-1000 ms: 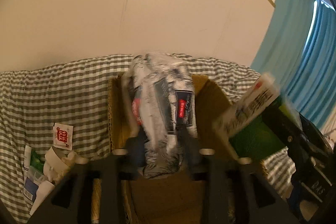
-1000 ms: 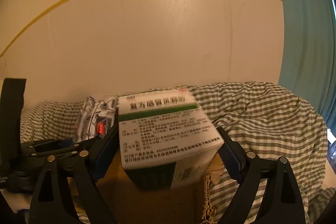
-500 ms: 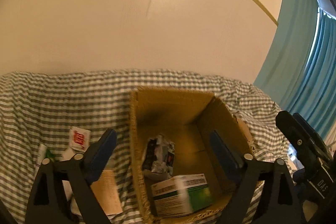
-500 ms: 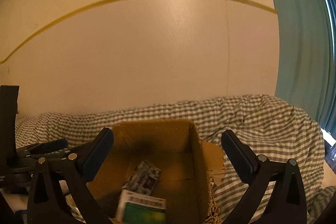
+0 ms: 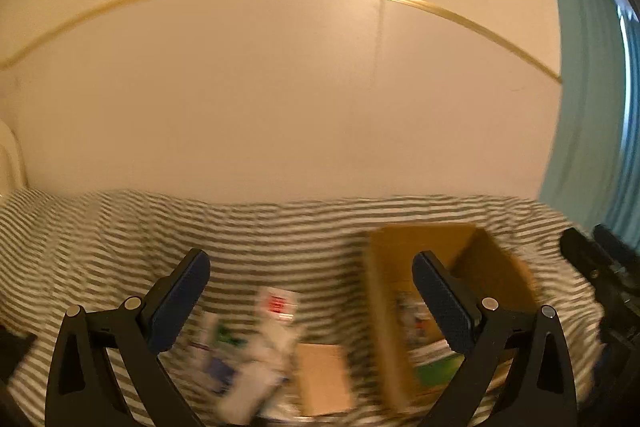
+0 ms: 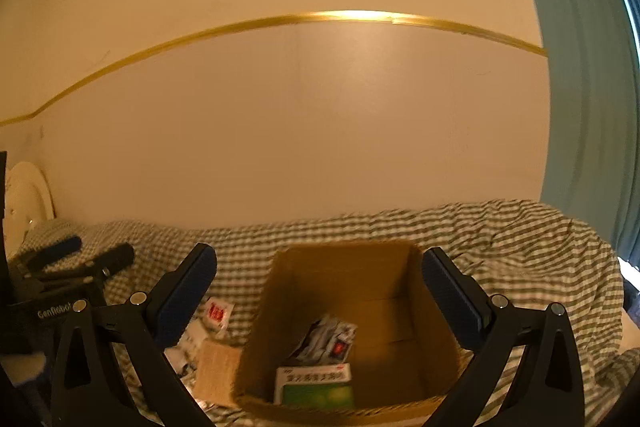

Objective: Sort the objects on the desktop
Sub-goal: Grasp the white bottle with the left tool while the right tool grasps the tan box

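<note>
Left wrist view shows my left tool (image 5: 308, 287) with jaws opening and nothing between them, over loose packets (image 5: 248, 351) on the checked cloth (image 5: 100, 239). Next I judge it needs one of those. Further right, my right tool (image 6: 320, 287) gapes empty, tilted slightly down over the cardboard box (image 6: 400, 267) holding a green medicine box (image 6: 316, 385).

left tongs (image 5: 311, 301): jaws opening, nothing between | right tongs (image 6: 319, 297): jaws wide apart, empty
</note>
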Demonstrator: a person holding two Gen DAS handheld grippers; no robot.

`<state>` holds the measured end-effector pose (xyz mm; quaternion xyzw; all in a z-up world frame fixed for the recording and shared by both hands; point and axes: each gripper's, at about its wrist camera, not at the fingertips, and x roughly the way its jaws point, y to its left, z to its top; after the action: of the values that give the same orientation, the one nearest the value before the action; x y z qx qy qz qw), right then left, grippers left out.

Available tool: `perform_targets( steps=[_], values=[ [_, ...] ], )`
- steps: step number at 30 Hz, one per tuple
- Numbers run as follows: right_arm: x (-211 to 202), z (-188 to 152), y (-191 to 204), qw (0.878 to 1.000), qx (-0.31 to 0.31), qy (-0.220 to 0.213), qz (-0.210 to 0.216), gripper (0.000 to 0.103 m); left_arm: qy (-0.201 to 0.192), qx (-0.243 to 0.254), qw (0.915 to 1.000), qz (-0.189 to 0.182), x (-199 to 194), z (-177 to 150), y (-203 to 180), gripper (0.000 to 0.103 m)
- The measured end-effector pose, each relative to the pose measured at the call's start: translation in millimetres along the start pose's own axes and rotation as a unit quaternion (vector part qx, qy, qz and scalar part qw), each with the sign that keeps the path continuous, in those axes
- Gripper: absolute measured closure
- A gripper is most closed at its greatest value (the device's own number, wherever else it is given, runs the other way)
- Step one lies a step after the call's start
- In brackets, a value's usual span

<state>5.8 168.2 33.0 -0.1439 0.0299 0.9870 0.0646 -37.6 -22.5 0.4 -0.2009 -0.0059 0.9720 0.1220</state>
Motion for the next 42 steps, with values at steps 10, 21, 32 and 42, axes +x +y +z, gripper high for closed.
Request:
perform_targets(
  steps=[10,21,32,42],
  values=[
    [10.3,-28.9,60.2,0.997,-0.034,0.024,0.062,0.0,0.065,0.015,0.9967,0.047,10.5,-26.4,58.1,0.0],
    [25.9,-91.6,127.3,0.987,-0.096,0.085,0.096,0.022,0.151,0.009,0.9885,0.007,41.0,-79.3,79.4,0.017],
    [67.5,-161.3,143.3,0.973,-0.131,0.163,0.095,0.034,0.235,-0.023,0.9706,-0.046,78.5,-119.3,89.6,0.039],
    [101.7,-207.0,152.3,0.963,-0.166,0.195,0.087,0.034,0.296,-0.038,0.9516,-0.076,114.5,-150.7,84.7,0.042]
  ],
)
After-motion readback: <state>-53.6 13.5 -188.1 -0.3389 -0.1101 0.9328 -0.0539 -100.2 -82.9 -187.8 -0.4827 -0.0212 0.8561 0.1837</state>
